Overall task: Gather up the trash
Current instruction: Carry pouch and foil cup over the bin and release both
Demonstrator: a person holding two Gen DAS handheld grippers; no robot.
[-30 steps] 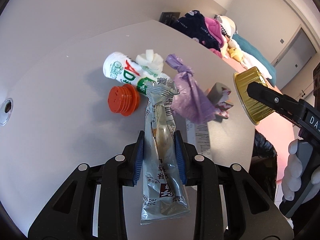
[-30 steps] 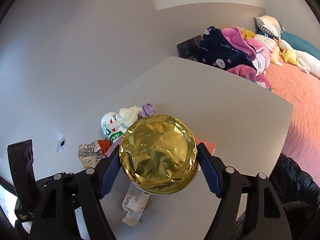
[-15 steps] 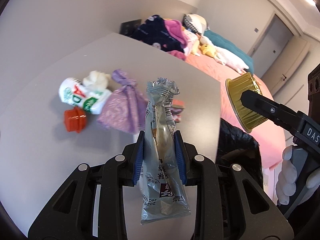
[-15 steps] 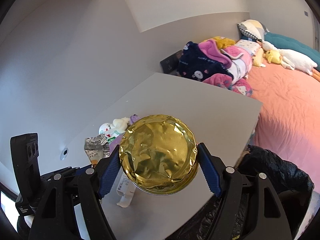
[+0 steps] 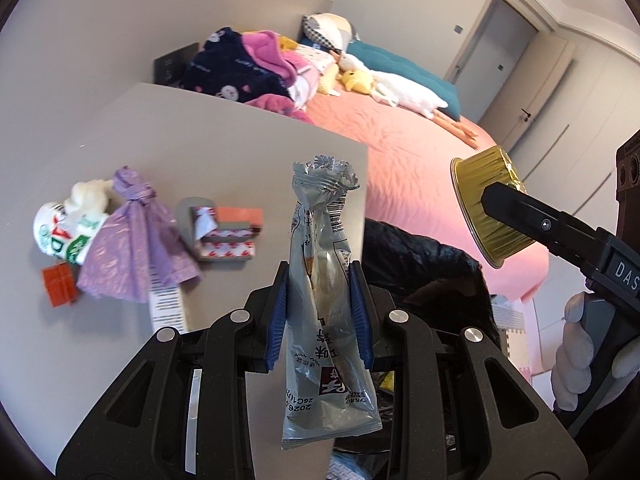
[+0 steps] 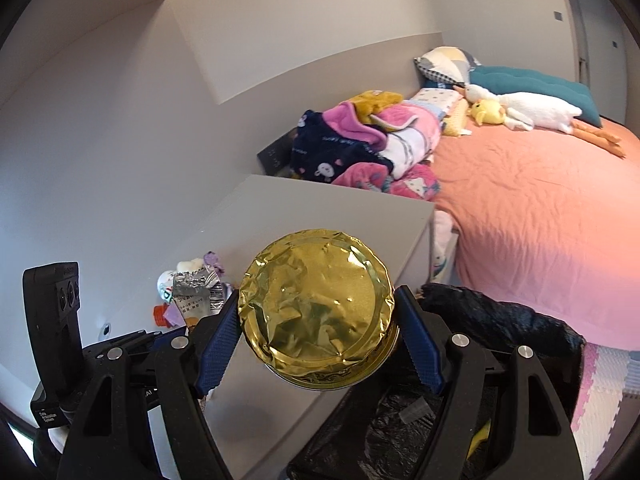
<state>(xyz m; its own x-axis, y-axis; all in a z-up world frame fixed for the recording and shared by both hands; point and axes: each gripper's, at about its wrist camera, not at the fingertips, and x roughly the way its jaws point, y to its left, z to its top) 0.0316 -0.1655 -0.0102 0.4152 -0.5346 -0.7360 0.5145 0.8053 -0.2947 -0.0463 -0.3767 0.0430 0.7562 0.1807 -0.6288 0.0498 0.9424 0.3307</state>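
**Drop Hazards: Two Held Items Above the Bin Bag**

The silver wrapper (image 5: 326, 304) is pinched upright at its midsection between the blue pads of the left gripper (image 5: 320, 308), over the near edge of the grey table (image 5: 200, 128). The gold foil cup (image 6: 318, 306) is clamped across its width by the right gripper (image 6: 320, 336); its foil face points toward the right wrist camera. Both items hang in the air, near the black bin bag (image 6: 500, 328) that stands between the table and the pink bed (image 6: 540, 208).

Probable faults:

1. Wrapper snag. The wrapper is limp film, and its lower end hangs below the pads. On release it may cling to a pad or flutter sideways, landing on the floor rather than in the bag.
2. Cup crush or slip. The cup is thin foil. Added pressure would likely dent the wall; reduced pressure may let it rotate out of the jaws before it is over the opening.
3. Missed opening. The bag rim appears slumped and irregular. Release from beside the rim, not above the mouth, risks a bounce off the edge.
4. Tool collision. Both grippers converge on one bag and could collide over it.

Remaining work: the purple tied bag (image 5: 134, 248), the white bottle (image 5: 60, 232), the orange cap (image 5: 59, 288) and the small box (image 5: 224, 234) lie on the table.
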